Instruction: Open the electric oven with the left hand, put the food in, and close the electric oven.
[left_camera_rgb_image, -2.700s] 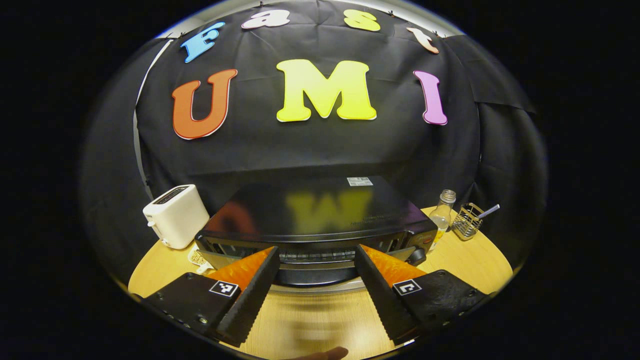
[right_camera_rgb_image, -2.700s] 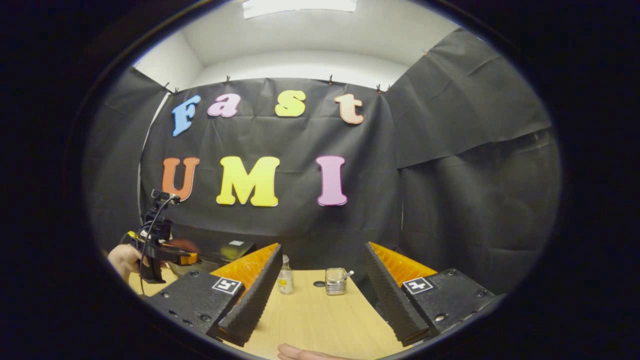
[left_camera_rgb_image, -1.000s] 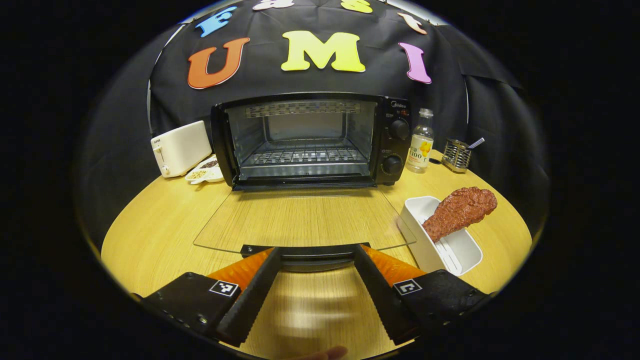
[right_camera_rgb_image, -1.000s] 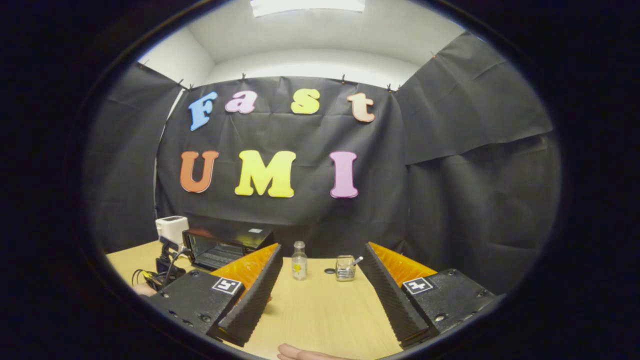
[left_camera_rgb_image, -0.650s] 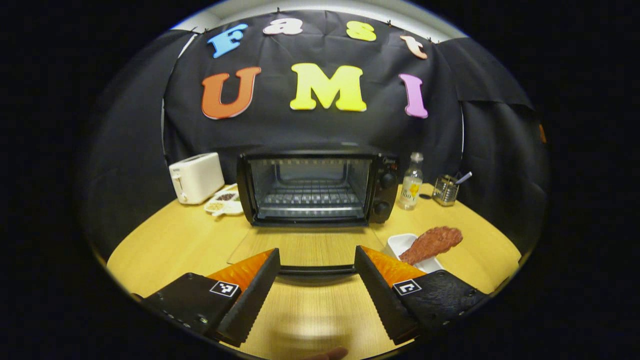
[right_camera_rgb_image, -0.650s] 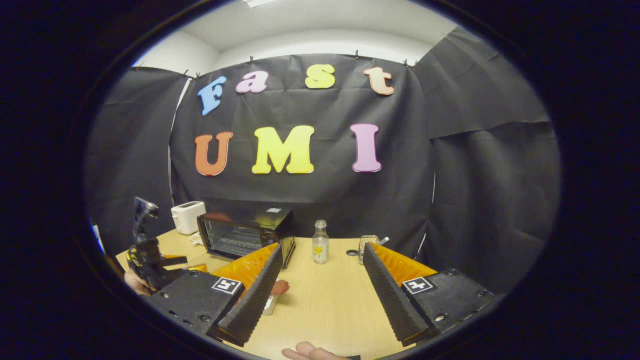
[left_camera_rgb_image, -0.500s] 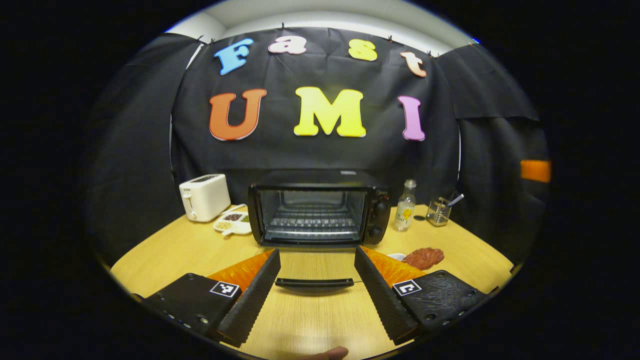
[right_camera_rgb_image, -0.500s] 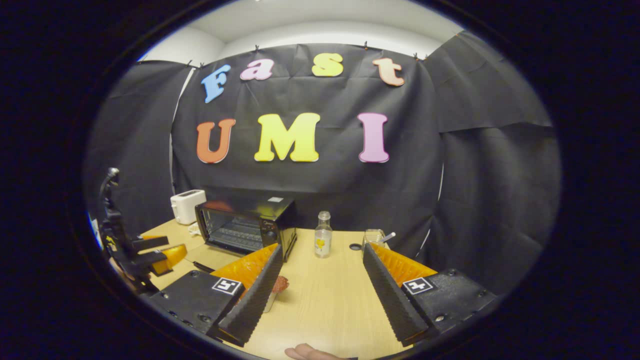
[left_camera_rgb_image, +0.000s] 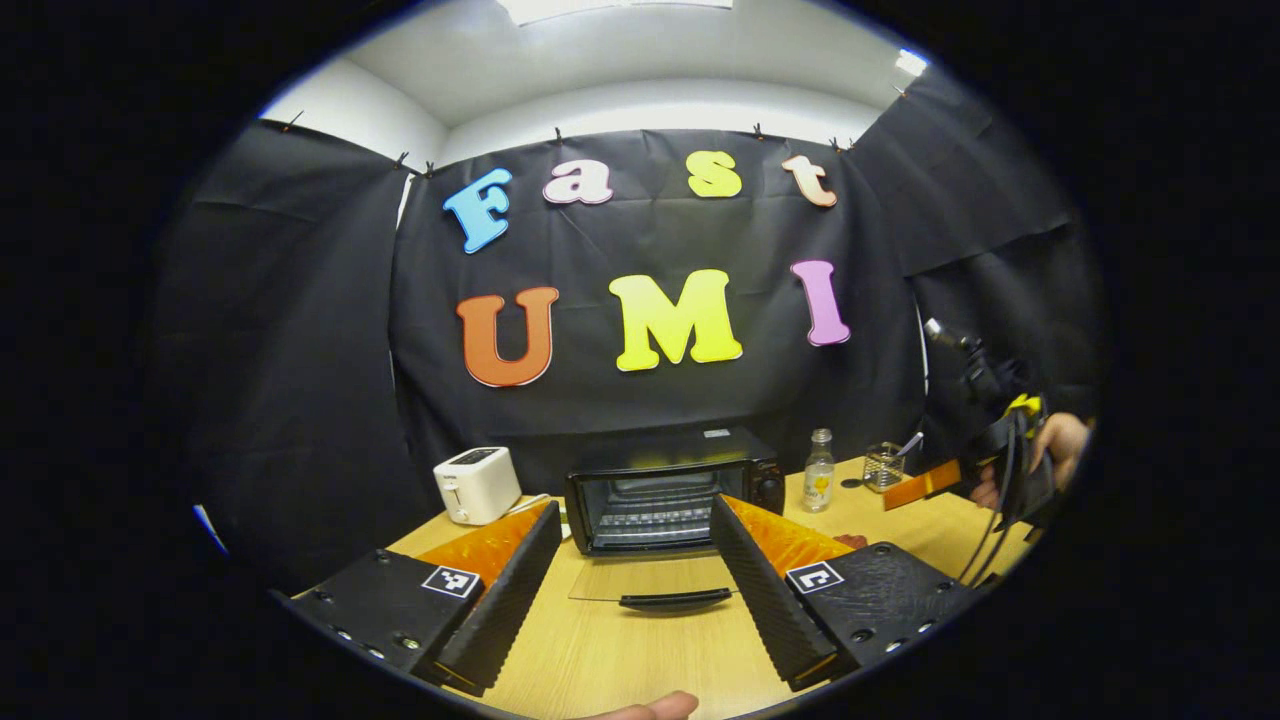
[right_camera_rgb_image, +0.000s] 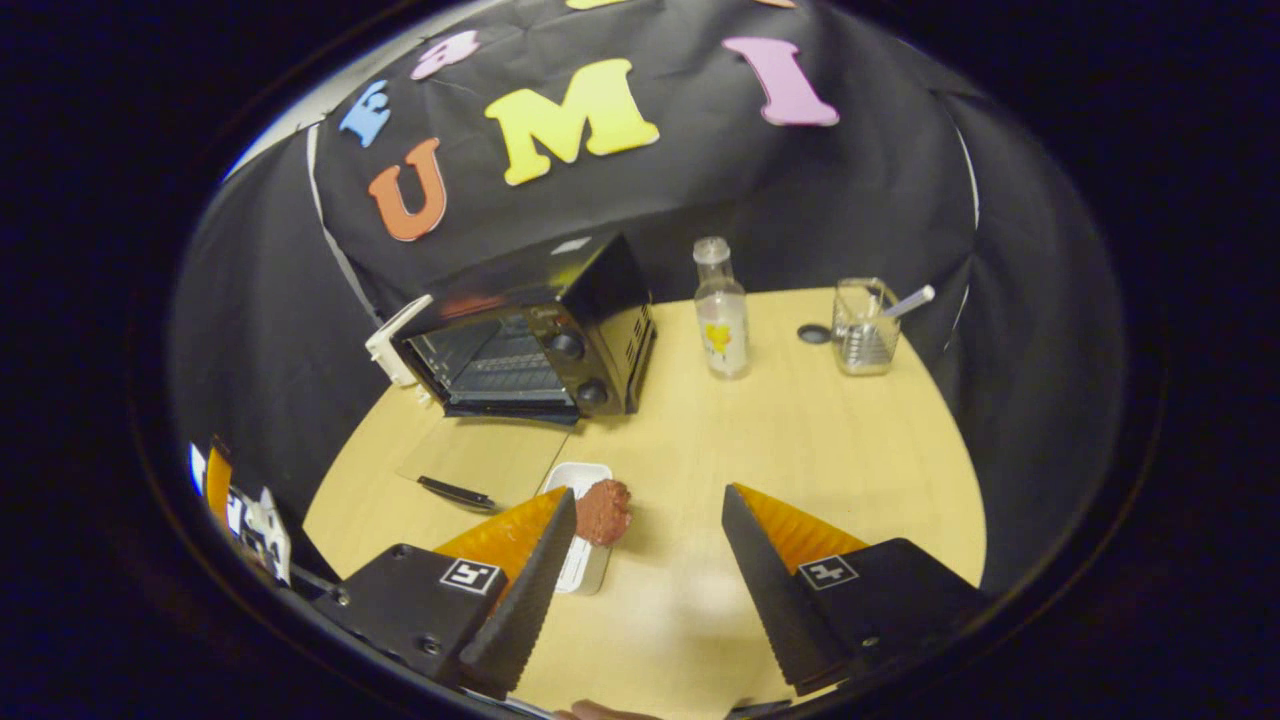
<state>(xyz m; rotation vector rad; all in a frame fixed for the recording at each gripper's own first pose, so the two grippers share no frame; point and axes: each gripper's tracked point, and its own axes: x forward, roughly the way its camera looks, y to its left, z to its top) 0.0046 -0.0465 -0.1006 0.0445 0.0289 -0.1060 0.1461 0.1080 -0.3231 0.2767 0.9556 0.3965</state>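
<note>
The black electric oven (left_camera_rgb_image: 665, 492) stands at the back of the round wooden table, its glass door (left_camera_rgb_image: 650, 580) folded flat onto the table with the handle (left_camera_rgb_image: 675, 600) nearest me. My left gripper (left_camera_rgb_image: 634, 508) is open and empty, held back from the handle. In the right gripper view the oven (right_camera_rgb_image: 530, 335) sits to the upper left. A brown piece of food (right_camera_rgb_image: 603, 510) rests on a white tray (right_camera_rgb_image: 582, 560). My right gripper (right_camera_rgb_image: 648, 492) hovers open above the table, its left fingertip beside the food.
A white toaster (left_camera_rgb_image: 478, 483) stands left of the oven. Right of it are a small bottle (right_camera_rgb_image: 720, 310) and a glass holder with a utensil (right_camera_rgb_image: 865, 340). A hand holds the right gripper (left_camera_rgb_image: 925, 484) at the far right. The left gripper (right_camera_rgb_image: 240, 515) shows at the lower left edge.
The left gripper pulled the oven door down flat, then drew back and up from the handle. The right gripper tilted down towards the table, bringing the food and tray near its fingers.
</note>
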